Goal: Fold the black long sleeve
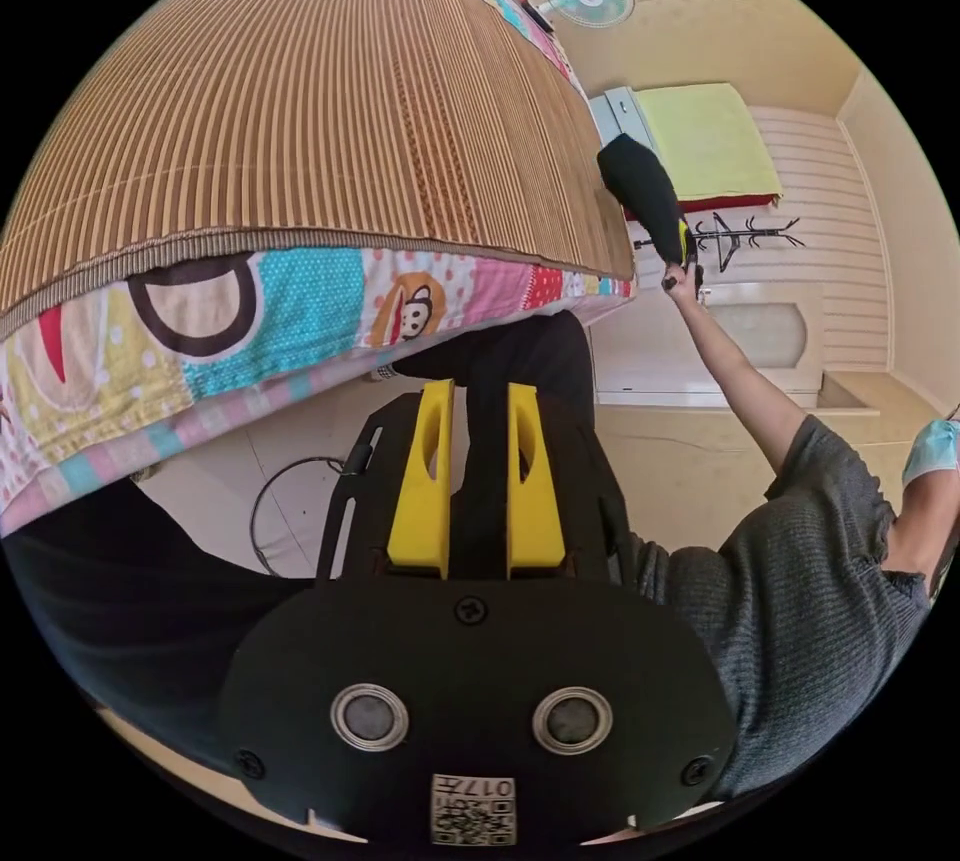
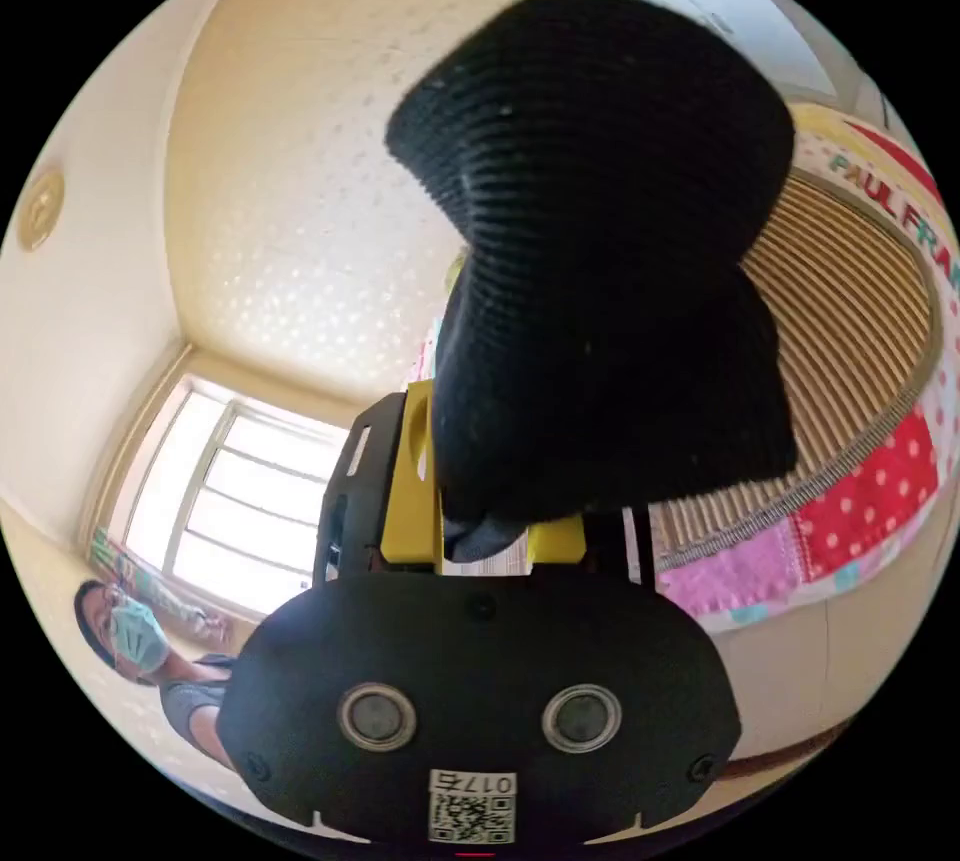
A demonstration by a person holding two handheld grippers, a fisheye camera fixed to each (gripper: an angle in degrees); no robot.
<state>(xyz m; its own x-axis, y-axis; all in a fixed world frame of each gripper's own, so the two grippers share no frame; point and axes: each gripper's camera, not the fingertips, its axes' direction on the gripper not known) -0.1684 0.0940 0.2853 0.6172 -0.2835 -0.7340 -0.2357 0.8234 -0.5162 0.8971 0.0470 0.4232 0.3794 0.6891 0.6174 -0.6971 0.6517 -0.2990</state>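
Between the yellow jaws of the left gripper [image 1: 478, 401] runs a strip of the black long sleeve [image 1: 500, 356], both jaws pressed against it; the cloth rises past their tips and spreads dark under the edge of the bed [image 1: 300, 301], where its outline is lost against the shadow. More black cloth passes below and to the left of this gripper, cut off by the rim of the left gripper view. Beyond the jaw tips lies the bamboo mat [image 1: 300, 101] on a patchwork quilt [image 1: 250, 321]. Off to the right of the jaws a person's hand [image 1: 680, 279] holds the right gripper [image 1: 686, 246] up, a dark bunch of the garment standing out of it; that gripper is small there and its jaws are hard to make out.

In the right gripper view the right gripper [image 2: 495, 401] carries a thick ribbed bunch of the black long sleeve [image 2: 600, 301] that covers most of both jaws. One yellow jaw shows to the left of the cloth, only a sliver of the other beneath it, and the two appear clamped on the bunch. Behind the cloth, right of the jaws, the bamboo mat [image 2: 850, 351] curves away, partly hidden.
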